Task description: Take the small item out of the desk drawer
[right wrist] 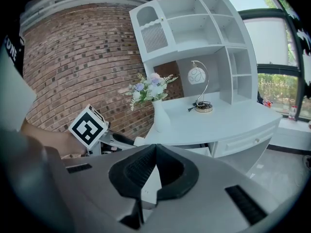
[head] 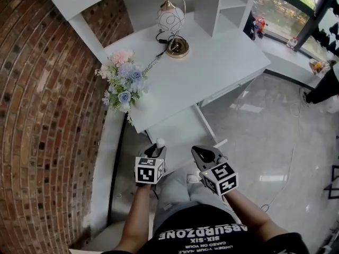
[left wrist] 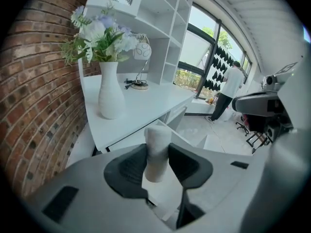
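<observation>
— While our black shirt [head: 204,232] reads ABSURDZONE, what do we hold?
— Our left gripper [left wrist: 156,160], jaws half-spread, clamps the small white cylinder [left wrist: 158,144] over the open white drawer [head: 180,126]; our right gripper [right wrist: 154,152] is closed, empty.

From head view I get only tip of small white item [head: 159,141], rest behind left gripper [head: 155,149]; drawer [head: 180,128] back hidden under desk top [head: 212,62]; small figures [head: 258,24] on window ledge [head: 288,60] too tiny to identify

Left gripper [left wrist: 156,165] fingers clamping small white cylinder [left wrist: 157,152], white desk [left wrist: 146,103] beyond
</observation>
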Available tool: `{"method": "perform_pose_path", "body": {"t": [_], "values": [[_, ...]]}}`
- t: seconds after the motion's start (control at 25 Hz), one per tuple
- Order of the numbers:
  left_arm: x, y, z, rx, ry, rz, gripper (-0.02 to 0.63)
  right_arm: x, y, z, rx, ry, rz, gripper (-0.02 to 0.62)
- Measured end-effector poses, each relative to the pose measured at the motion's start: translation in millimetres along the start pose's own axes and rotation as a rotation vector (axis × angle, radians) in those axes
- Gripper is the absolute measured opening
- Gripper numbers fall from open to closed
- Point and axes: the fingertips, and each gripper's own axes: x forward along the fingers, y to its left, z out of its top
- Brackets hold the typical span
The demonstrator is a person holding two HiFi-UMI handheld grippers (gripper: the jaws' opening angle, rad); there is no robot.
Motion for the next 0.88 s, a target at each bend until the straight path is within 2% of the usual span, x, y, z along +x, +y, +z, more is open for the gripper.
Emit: {"method": "perform_pose_path", "body": {"t": [0.24, 0.52, 0.88], "values": [[-29.6, -8.0, 5.4, -0.027, -0.069, 0.019, 0.146, -5.7, 13.4, 0.2, -0.025, -0.015, 0.016, -0.002], [-63.7, -29.9, 16.0, -0.087, -0.176, -0.001, 0.146, -18.0, 30.7, 1.9, -0.049, -0.042, 0.033, -0.003], [-86.8, -61.3, 14.9, -0.094, -0.229, -0.019, 0.146, -33.5, 45.6, -0.3, -0.069, -0.069, 0.033, -0.003]]}}
